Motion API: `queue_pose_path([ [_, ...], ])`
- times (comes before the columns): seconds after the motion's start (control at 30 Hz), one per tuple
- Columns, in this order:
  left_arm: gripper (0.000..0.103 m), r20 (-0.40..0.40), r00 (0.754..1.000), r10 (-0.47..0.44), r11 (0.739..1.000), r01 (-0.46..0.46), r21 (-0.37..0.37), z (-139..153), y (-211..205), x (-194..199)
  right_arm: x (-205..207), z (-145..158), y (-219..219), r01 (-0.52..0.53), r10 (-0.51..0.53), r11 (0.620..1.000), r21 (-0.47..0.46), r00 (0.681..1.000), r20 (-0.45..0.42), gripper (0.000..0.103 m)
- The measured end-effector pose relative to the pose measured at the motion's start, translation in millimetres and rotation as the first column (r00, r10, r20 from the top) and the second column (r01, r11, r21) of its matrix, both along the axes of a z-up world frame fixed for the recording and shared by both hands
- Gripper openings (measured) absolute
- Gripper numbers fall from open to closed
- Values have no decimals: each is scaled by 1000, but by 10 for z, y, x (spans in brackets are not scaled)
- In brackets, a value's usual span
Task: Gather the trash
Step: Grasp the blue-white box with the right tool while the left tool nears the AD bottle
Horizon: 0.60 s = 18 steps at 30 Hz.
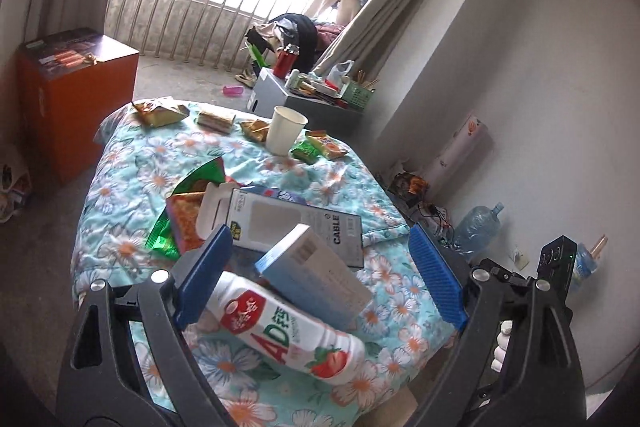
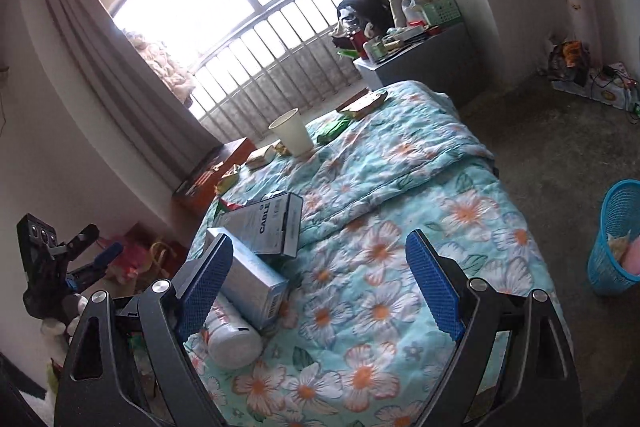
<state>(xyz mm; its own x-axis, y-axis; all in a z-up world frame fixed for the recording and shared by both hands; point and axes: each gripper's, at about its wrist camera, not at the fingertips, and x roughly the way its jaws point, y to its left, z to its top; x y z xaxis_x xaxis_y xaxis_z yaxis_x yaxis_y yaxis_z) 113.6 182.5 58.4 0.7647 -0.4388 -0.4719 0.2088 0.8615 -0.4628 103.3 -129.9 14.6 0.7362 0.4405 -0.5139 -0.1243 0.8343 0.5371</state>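
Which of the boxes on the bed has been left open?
The cable box, the flat grey one printed "CABLE": its white end flap stands open. The light blue box leaning on the bottle looks closed.

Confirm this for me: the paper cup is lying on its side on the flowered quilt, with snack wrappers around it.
Not quite. The paper cup stands upright on the flowered quilt, open end up, as the left wrist view shows and the right wrist view confirms. The rest holds: snack wrappers lie around it on the quilt.
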Motion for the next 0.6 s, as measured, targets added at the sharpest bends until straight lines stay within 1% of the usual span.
queue_pose_path([
  [0.23,85,-37,999,29,999,-30,-30,-326,242,-148,151,-66,366,-110,111,993,33,992,-62,86],
  [0.43,85,-64,998,22,1000,-23,-19,-567,230,-186,310,-164,658,-167,168,986,20,978,-120,86],
  [0.6,85,-85,996,-2,999,-2,-43,-735,188,-200,508,-317,856,-200,199,980,15,964,-178,86],
])
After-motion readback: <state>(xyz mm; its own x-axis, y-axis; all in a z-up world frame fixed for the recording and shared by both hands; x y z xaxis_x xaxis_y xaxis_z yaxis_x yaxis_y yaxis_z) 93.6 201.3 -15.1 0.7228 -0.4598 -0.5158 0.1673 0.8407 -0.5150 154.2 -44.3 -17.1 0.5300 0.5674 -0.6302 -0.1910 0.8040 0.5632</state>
